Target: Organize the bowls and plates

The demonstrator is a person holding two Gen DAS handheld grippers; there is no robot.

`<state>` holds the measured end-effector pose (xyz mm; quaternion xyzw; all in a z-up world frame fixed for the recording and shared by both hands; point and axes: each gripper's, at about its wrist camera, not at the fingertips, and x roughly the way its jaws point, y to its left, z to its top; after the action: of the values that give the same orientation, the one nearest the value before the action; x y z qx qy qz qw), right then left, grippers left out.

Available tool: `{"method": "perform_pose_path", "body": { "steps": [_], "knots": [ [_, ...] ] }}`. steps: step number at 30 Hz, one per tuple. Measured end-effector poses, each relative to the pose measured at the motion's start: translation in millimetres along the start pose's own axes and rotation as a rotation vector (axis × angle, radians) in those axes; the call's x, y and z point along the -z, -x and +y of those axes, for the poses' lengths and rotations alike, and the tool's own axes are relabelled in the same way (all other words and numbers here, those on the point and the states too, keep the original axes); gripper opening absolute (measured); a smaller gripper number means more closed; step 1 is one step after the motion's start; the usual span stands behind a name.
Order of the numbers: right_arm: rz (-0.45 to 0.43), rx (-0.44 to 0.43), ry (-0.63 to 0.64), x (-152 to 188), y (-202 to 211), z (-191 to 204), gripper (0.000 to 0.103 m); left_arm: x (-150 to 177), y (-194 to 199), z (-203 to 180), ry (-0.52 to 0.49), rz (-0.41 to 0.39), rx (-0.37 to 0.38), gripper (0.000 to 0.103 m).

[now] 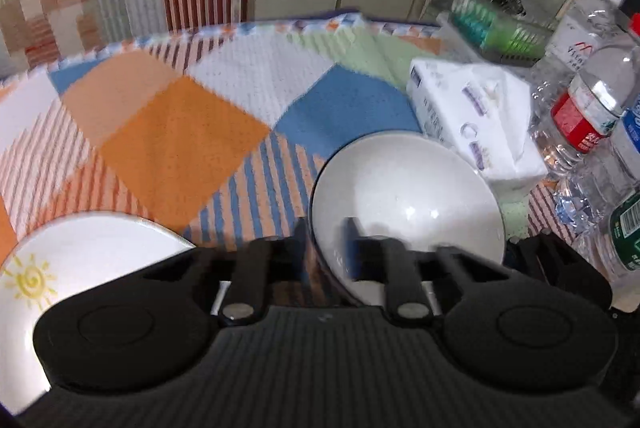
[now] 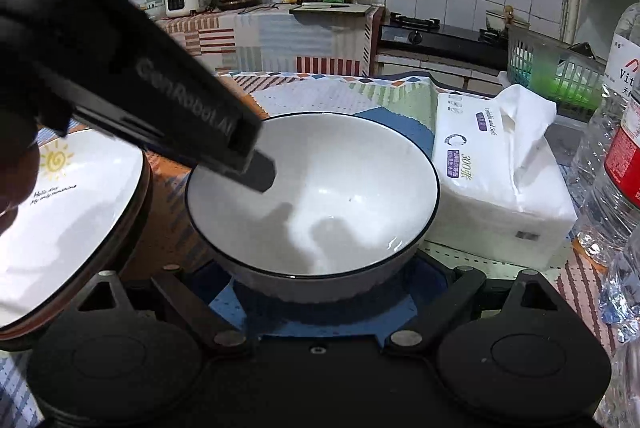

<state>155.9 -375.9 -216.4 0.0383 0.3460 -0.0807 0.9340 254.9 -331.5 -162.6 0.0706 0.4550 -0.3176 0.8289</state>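
A white bowl [image 2: 312, 199] with a thin dark rim sits at the centre of the right wrist view on a patchwork tablecloth [image 1: 180, 131]; the left gripper [image 2: 256, 167] reaches in from the upper left of that frame, its jaws pinched on the bowl's near-left rim, one finger inside the bowl and one outside; the right gripper's own fingertips are hidden below the bowl, so whether it is wide or narrow cannot be told; a white plate [image 2: 60, 211] with a yellow sun drawing lies at lower left, beside the bowl; a tissue pack [image 2: 500, 167] stands right of the bowl, water bottles [image 1: 592, 107] at the far right edge.
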Motion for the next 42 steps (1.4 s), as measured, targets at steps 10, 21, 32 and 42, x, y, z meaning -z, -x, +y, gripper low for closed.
{"method": "perform_pose_path", "body": {
  "steps": [10, 21, 32, 42],
  "knots": [
    [-0.007, 0.001, 0.003, -1, 18, 13, 0.094, 7, 35, -4, -0.059, 0.011, 0.008, 0.010],
    [-0.083, -0.064, 0.057, -7, 86, 56, 0.094, 38, 141, 0, -0.128, -0.039, -0.084, 0.012],
    [-0.083, -0.276, 0.181, -10, 155, 118, 0.094, 85, 240, 57, -0.027, 0.016, -0.082, 0.013],
    [-0.012, -0.461, 0.232, 11, 182, 146, 0.094, 137, 257, 97, 0.104, 0.133, -0.034, 0.013]
  ]
}}
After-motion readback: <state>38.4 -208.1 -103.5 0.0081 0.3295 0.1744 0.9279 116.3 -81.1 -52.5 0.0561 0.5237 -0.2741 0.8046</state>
